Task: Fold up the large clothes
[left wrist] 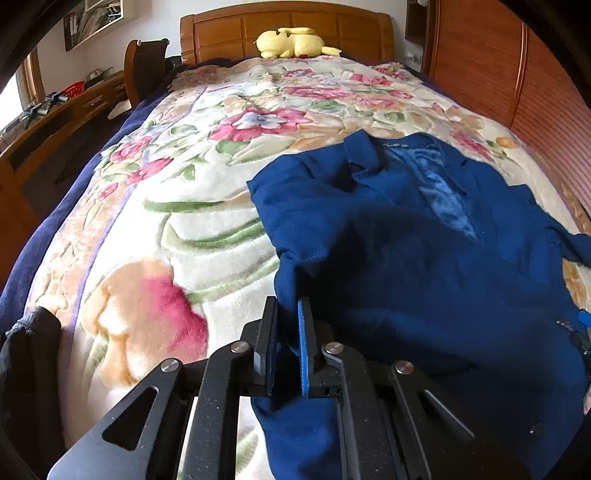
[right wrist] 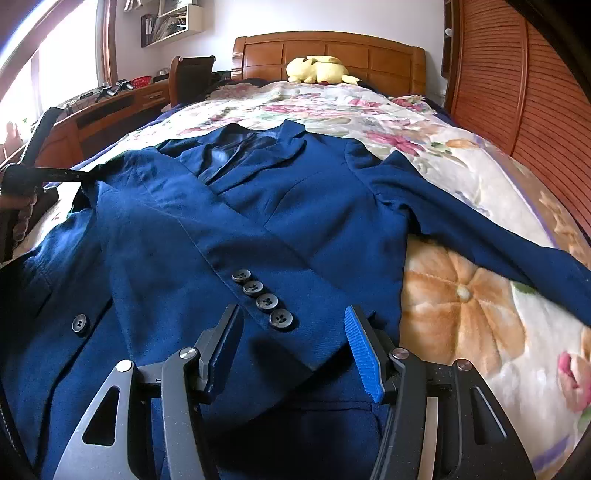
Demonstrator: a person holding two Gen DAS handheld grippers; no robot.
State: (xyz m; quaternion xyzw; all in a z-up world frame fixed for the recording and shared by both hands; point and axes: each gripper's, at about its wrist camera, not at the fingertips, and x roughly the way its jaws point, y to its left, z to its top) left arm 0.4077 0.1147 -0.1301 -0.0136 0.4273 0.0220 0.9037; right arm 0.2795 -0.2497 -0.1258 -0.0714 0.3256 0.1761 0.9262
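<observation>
A dark blue suit jacket (right wrist: 258,221) lies front-up on the floral blanket (right wrist: 461,295). Its left sleeve is folded across the front, cuff with several dark buttons (right wrist: 262,299) near me; the other sleeve (right wrist: 480,229) stretches out to the right. My right gripper (right wrist: 291,314) is open, jaws wide on either side of the buttoned cuff, just above it. In the left wrist view the jacket (left wrist: 424,258) fills the right half. My left gripper (left wrist: 287,306) is shut on the jacket's left edge, fabric pinched between the fingers.
The bed has a wooden headboard (left wrist: 288,33) with a yellow plush toy (left wrist: 291,42) against it. A wooden louvred wardrobe (right wrist: 517,92) runs along the right. A wooden desk (left wrist: 55,118) and chair (left wrist: 144,62) stand left. A dark garment (left wrist: 29,369) lies at the bed's left edge.
</observation>
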